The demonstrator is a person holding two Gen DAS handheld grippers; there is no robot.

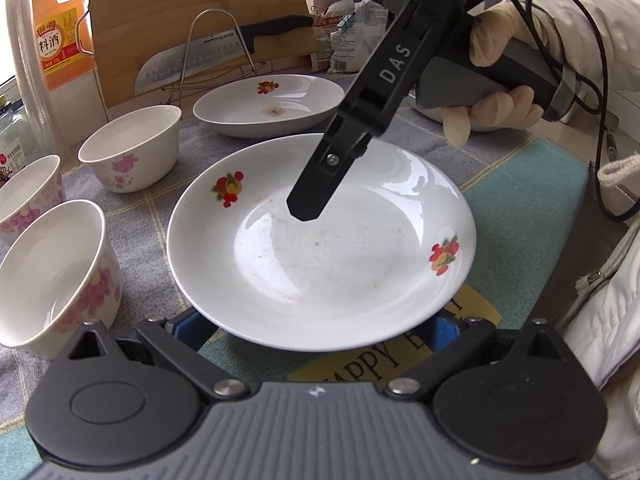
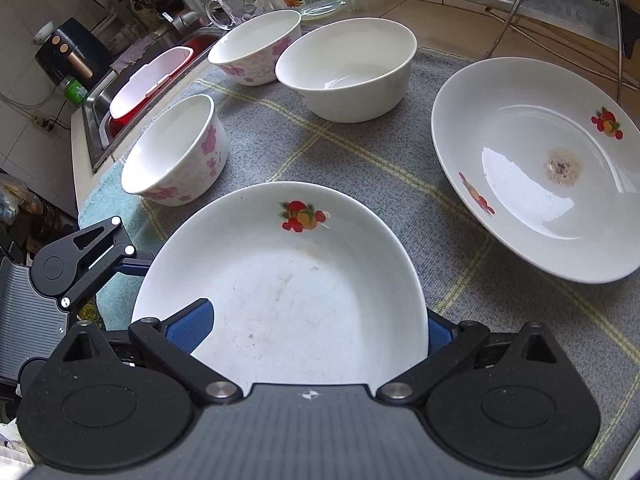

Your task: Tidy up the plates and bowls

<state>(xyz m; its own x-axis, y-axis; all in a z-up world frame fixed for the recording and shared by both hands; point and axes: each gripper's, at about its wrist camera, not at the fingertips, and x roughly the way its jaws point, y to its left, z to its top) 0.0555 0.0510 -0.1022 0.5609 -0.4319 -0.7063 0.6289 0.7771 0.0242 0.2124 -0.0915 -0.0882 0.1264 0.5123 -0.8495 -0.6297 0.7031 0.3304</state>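
**Gripping one plate from two sides**

Holding our attention at frame centre in both views is the near plate [image 1: 320, 248], white with red fruit decals and a smeared, scuffed well. In the left wrist view we note the left gripper [image 1: 320, 330] at the bottom edge, its blue pads only just showing either side of the plate's near rim; the rim covers the fingertips, so we cannot tell whether they press on it or merely stand beside it. The right gripper [image 1: 306, 210] enters from the upper right of that frame, held by a gloved hand [image 1: 504, 80], its black finger angled down over the plate's well.

In the right wrist view we record the right gripper's blue pads [image 2: 192, 326] spread wide, one at each side of the same plate's rim at the lower centre. Contact cannot be confirmed; the plate hides the tips.

A second plate [image 2: 536, 168] lies at the right of that frame, apart from the first, with a brown stain in its well. Three bowls stand to the upper left: a plain white bowl [image 2: 348, 70], and two with pink flowers [image 2: 256, 46] [image 2: 176, 152]. All rest on a grey checked cloth [image 2: 320, 140]. A cleaver [image 1: 192, 62] leans on a wire rack against a cutting board [image 1: 192, 4] in the upper part of the left wrist view.
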